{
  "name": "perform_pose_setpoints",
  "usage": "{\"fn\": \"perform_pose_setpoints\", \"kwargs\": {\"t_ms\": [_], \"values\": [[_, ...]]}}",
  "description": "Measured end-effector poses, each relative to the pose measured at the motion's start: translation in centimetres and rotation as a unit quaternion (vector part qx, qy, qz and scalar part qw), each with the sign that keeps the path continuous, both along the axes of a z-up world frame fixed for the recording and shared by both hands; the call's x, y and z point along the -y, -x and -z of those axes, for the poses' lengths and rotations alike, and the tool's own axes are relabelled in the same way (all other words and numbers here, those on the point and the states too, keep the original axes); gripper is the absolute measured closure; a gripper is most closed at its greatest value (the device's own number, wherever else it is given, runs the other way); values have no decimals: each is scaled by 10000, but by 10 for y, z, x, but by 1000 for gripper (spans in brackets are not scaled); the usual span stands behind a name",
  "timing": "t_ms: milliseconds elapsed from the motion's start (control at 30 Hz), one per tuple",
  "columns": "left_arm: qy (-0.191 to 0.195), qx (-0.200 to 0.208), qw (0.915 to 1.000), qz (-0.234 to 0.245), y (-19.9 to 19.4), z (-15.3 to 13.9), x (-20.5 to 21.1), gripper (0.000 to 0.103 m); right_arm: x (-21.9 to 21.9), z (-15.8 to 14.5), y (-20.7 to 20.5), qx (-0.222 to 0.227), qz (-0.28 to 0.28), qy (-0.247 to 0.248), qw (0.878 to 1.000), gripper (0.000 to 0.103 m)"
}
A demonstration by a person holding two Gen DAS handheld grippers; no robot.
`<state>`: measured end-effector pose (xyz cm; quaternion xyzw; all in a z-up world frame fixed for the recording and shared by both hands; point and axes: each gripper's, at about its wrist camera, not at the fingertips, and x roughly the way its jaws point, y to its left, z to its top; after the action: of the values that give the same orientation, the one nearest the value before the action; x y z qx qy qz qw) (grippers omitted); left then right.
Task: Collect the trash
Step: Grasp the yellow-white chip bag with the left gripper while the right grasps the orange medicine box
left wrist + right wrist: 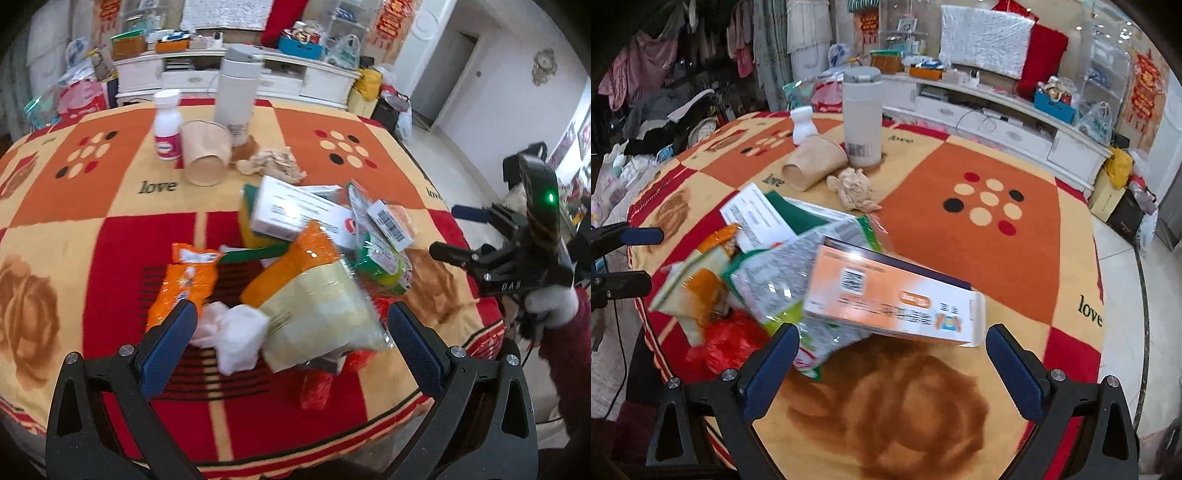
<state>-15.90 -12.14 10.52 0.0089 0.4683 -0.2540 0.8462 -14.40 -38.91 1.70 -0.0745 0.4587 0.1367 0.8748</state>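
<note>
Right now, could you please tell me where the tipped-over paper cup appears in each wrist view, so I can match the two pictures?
Left wrist view: the paper cup lies on its side upper left of centre, open mouth toward the camera, between the white pill bottle and the crumpled brown paper.
Right wrist view: the paper cup lies upper left of centre, mouth pointing lower left.
Shared landmark: the tall white thermos just behind it.

Trash pile (306,266) heaped on table (92,229), just ahead of & between left jaws. Carton (890,295) atop pile, ahead of right jaws. Tipped cup (205,155), crumpled paper (273,162) beyond pile; pill bottle (168,125), flask (238,96) set behind those.
</note>
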Motion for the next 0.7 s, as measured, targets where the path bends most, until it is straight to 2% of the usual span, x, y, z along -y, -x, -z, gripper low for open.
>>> {"fn": "perform_pose_setpoints", "kwargs": {"t_ms": [300, 400, 433, 467, 533, 633, 700], "values": [[-423, -148, 9990, 66, -18, 26, 27, 2, 10, 18, -43, -337, -983, 231, 9943, 2], [-462, -251, 9985, 143, -24, 30, 29, 10, 8, 23, -60, -458, -1389, 142, 9891, 2], [-476, -268, 9984, 152, -25, 32, 30, 14, 5, 25, -66, -523, -1571, 128, 9861, 2], [-532, -295, 9980, 166, -27, 34, 31, 24, 1, 27, -70, -600, -1750, 112, 9827, 2], [-540, -400, 9974, 241, -30, 38, 33, 31, -5, 30, -76, -755, -2037, 13, 9761, 2], [-480, -450, 9975, 257, -32, 41, 32, 34, -13, 38, -87, -939, -2236, -31, 9701, 3], [-447, -450, 9976, 274, -33, 41, 32, 36, -15, 43, -93, -1069, -2257, -152, 9682, 12]]}}
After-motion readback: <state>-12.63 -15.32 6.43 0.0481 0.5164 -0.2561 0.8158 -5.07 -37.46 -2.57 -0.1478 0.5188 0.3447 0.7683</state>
